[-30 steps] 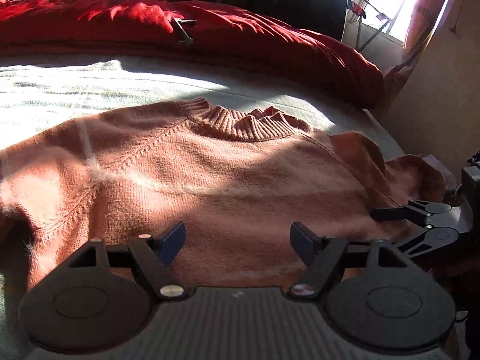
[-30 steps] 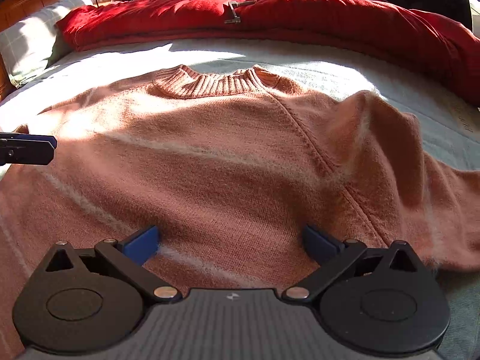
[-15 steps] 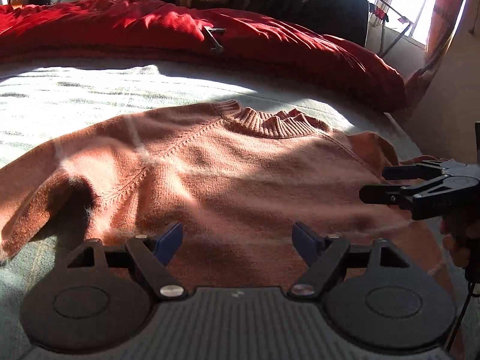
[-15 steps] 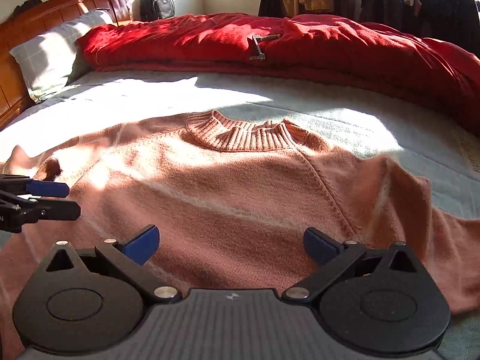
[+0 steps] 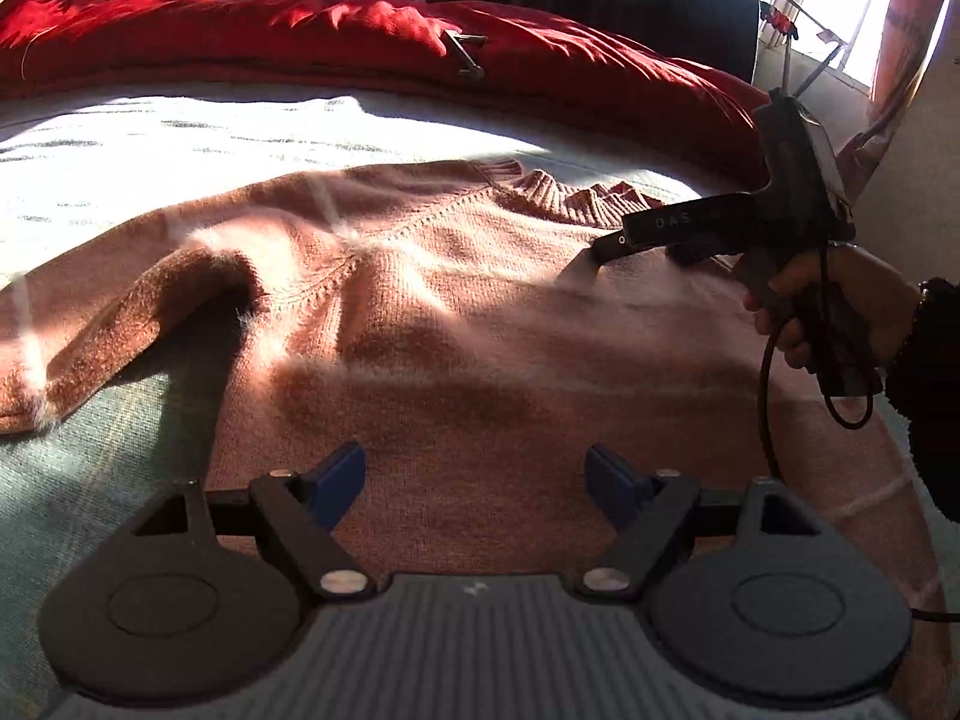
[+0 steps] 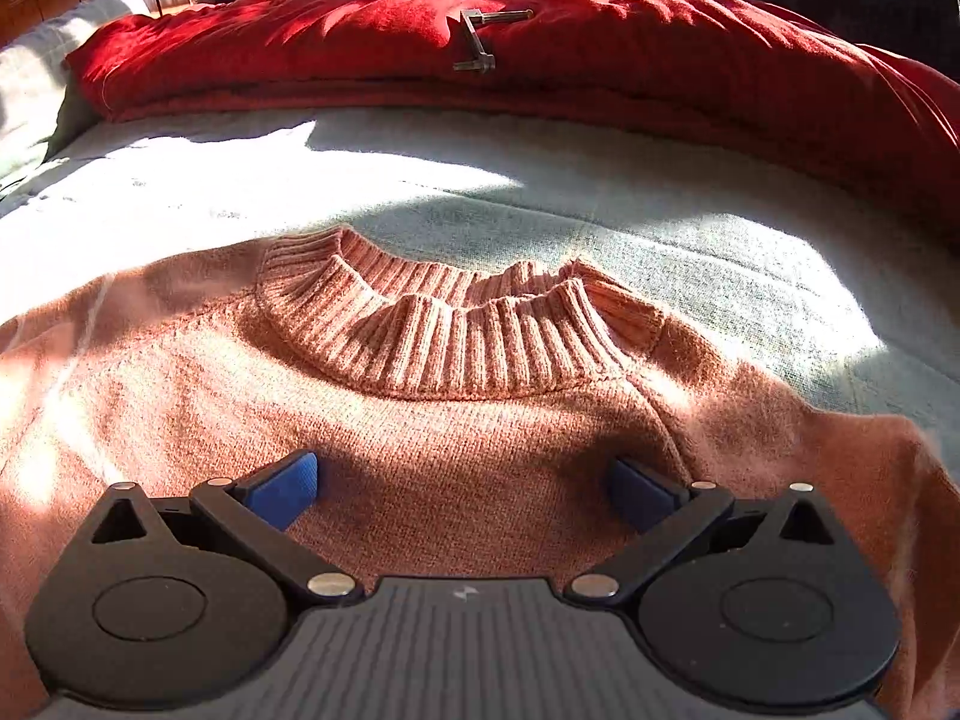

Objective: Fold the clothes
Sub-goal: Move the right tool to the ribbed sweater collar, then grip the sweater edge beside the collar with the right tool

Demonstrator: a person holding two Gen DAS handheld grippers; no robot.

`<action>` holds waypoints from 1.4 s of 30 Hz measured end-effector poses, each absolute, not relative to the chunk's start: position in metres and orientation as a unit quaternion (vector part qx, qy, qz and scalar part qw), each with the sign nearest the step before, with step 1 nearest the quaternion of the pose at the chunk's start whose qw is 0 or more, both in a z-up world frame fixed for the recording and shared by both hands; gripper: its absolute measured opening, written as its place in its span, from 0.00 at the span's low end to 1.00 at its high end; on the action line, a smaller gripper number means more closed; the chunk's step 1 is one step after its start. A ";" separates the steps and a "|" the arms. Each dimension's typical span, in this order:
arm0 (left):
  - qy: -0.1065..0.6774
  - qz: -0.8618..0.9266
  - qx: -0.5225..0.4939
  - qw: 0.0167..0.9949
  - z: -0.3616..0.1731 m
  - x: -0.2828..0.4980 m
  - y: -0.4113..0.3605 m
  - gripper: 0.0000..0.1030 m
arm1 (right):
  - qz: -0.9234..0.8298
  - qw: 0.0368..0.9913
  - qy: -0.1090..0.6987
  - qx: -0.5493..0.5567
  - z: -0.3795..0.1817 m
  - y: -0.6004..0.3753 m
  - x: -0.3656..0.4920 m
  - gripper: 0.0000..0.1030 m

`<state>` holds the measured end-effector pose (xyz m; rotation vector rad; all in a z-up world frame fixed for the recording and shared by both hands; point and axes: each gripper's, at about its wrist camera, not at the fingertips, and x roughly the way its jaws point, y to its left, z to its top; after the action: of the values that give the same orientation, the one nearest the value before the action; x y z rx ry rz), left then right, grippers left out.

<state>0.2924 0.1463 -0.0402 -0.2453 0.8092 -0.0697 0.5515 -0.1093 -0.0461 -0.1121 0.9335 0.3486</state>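
The sweater (image 6: 480, 438) lies spread flat on the bed (image 6: 720, 228), nothing folded yet. My left claw (image 5: 477, 486) and right claw (image 6: 462, 489) both gape wide, empty. Since a second ago my right claw has moved up close behind the collar (image 6: 456, 324); the left drew back.

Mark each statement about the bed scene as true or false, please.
1. The orange knitted sweater lies spread on the bed. True.
2. The left hand-held gripper is shut on the sweater. False: its jaws stand open, empty.
3. A small metal crank rests on the red quilt. True.
4. The ribbed collar is blue. False: orange.
5. The right hand-held gripper is open above the sweater, near the collar. True.
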 end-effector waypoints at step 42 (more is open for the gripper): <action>0.369 -0.028 -0.171 0.913 -0.056 0.319 0.199 0.79 | 0.349 0.809 0.452 -0.143 -0.038 0.067 0.573 1.00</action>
<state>0.3189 0.1992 -0.0558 -0.3525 0.7601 -0.0582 0.5730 0.0671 -0.0378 -0.3053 0.9666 0.7453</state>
